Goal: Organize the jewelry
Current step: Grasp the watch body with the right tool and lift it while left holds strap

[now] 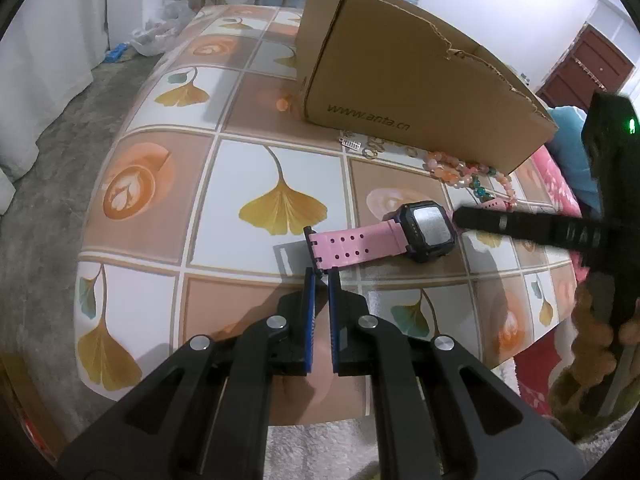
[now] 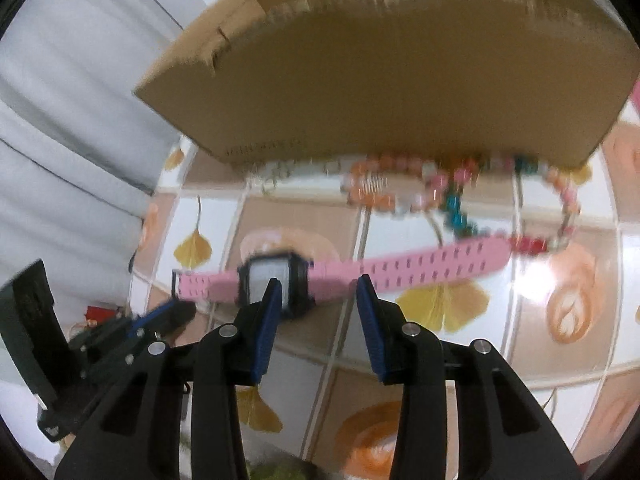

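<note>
The left gripper (image 1: pixel 322 276) has its jaws nearly together, pinched on the buckle end of the watch's (image 1: pixel 426 232) pink strap (image 1: pixel 348 245), right at its fingertips. From there the strap runs ahead and to the right to the dark watch body, which lies face up on the table (image 1: pixel 160 208), a patterned cloth of leaves and coffee cups.

The right gripper (image 2: pixel 316 286) stands part open just over the watch (image 2: pixel 276 276). Its left finger overlaps the watch face in the right wrist view and its right finger sits just beyond the body, over the long strap (image 2: pixel 420 268); that view is blurred, so whether the pads touch the watch cannot be told, though a clear gap shows between them. The long strap end stretches away to its right.

Ahead of both grippers stands a cardboard box (image 1: pixel 408 76). Along its near foot lie bead bracelets (image 1: pixel 460 172) in orange, pink and teal, just past the watch, with a few small rings (image 1: pixel 370 152) and a metal clip (image 1: pixel 351 145) to their left. In the right wrist view the beads (image 2: pixel 400 188) curl round to meet the tip of the long strap.
</note>
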